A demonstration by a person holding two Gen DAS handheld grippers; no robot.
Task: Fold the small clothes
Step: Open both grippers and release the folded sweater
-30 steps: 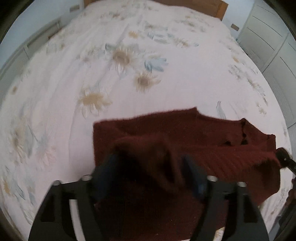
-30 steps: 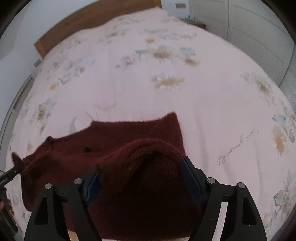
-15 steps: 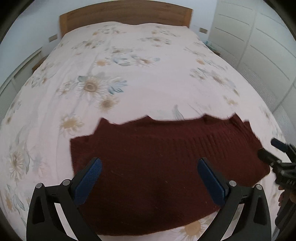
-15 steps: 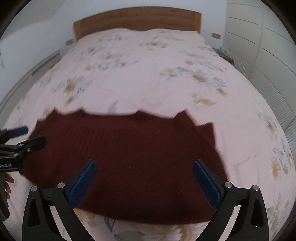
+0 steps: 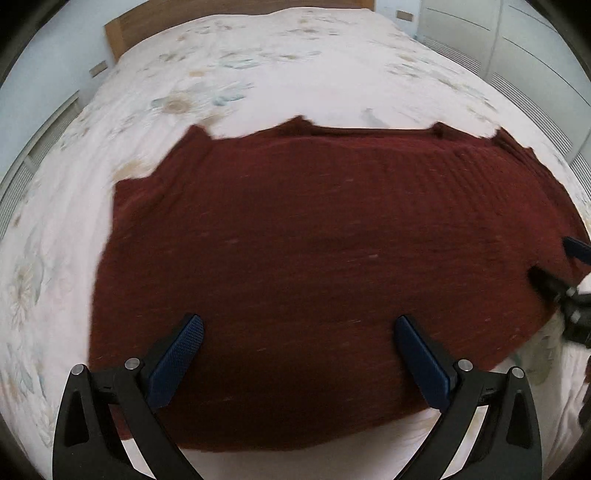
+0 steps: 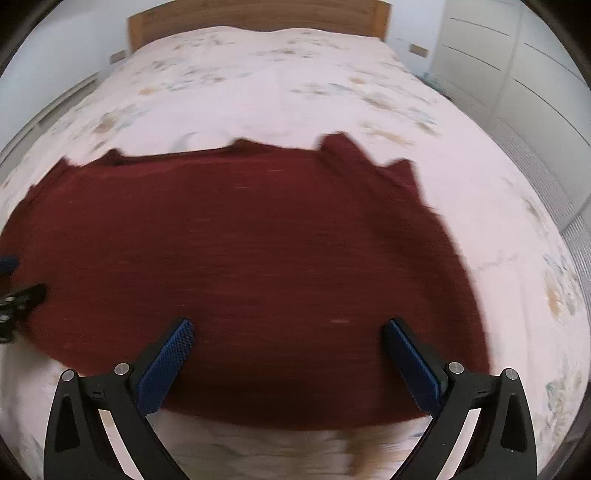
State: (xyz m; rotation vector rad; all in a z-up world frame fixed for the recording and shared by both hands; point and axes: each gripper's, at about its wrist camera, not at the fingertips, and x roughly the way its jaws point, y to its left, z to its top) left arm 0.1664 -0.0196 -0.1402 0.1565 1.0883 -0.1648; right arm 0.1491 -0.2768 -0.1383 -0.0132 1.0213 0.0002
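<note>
A dark red knitted garment [image 5: 314,258] lies spread flat on the floral bedspread [image 5: 295,74], near the foot of the bed and well away from the wooden headboard [image 5: 122,33]. Its far edge, the one toward the headboard, is uneven, with small peaks of fabric sticking up; the near edge curves just in front of both cameras.

The left gripper [image 5: 299,328] hangs over the near part of the garment with its jaws spread wide, the blue pads [image 5: 177,354] well apart and nothing between them. The right gripper [image 6: 288,330] is in the same posture over the garment's near edge on the other side, jaws wide open and gripping nothing. Whether either set of fingertips actually touches the knit is hard to say, since both views are blurred.

In the left wrist view the right gripper shows at the garment's right edge [image 5: 561,288]; in the right wrist view the left gripper's tips show at the garment's left edge [image 6: 14,291]. White wardrobe doors [image 6: 517,74] stand beside the bed, to the right of the headboard.
</note>
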